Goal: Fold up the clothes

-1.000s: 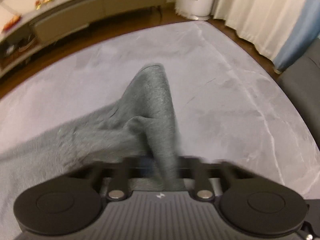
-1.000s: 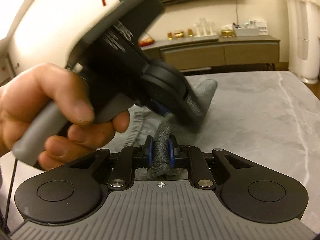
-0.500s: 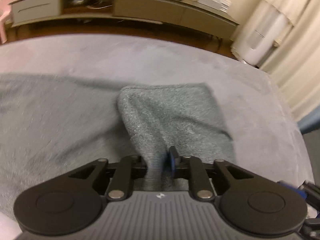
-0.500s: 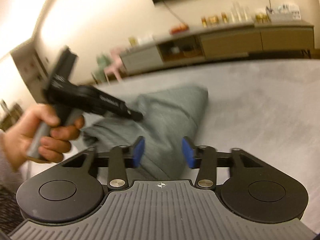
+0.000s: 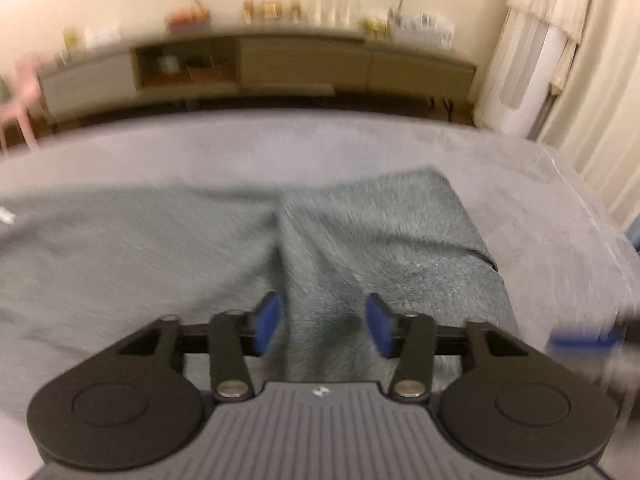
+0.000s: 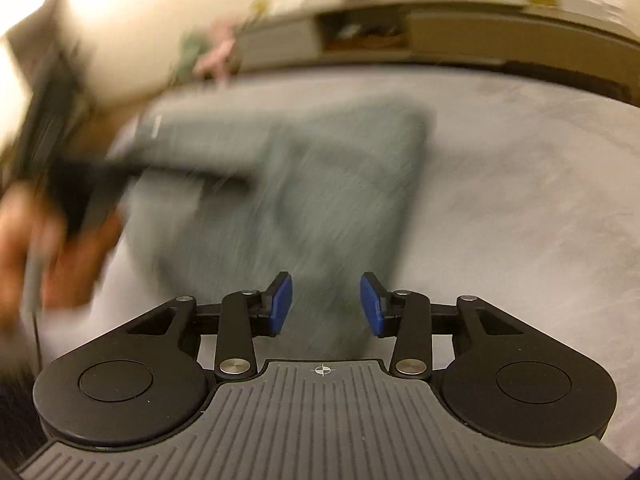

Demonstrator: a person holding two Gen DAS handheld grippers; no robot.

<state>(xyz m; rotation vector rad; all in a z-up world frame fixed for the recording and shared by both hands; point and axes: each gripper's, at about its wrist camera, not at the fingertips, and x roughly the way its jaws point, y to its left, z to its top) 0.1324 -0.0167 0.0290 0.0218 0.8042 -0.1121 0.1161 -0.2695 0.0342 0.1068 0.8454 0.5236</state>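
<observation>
A grey-green fleece garment (image 5: 372, 240) lies on the grey table, with a part folded over at its right. My left gripper (image 5: 324, 330) is open just above the folded part, and nothing is between its blue pads. In the right wrist view the garment (image 6: 320, 184) lies ahead, blurred. My right gripper (image 6: 326, 306) is open and empty above the garment's near edge. The left gripper and the hand holding it (image 6: 60, 184) show blurred at the left of that view.
The grey marbled table (image 5: 560, 208) extends to the right of the garment. A long low sideboard (image 5: 280, 68) with small items stands beyond the table. Pale curtains (image 5: 592, 80) and a white appliance stand at the far right.
Both grippers have let go of the garment: the right opened half a second ago, the left just now. The folded part now lies on the table. Both cameras are moving.
</observation>
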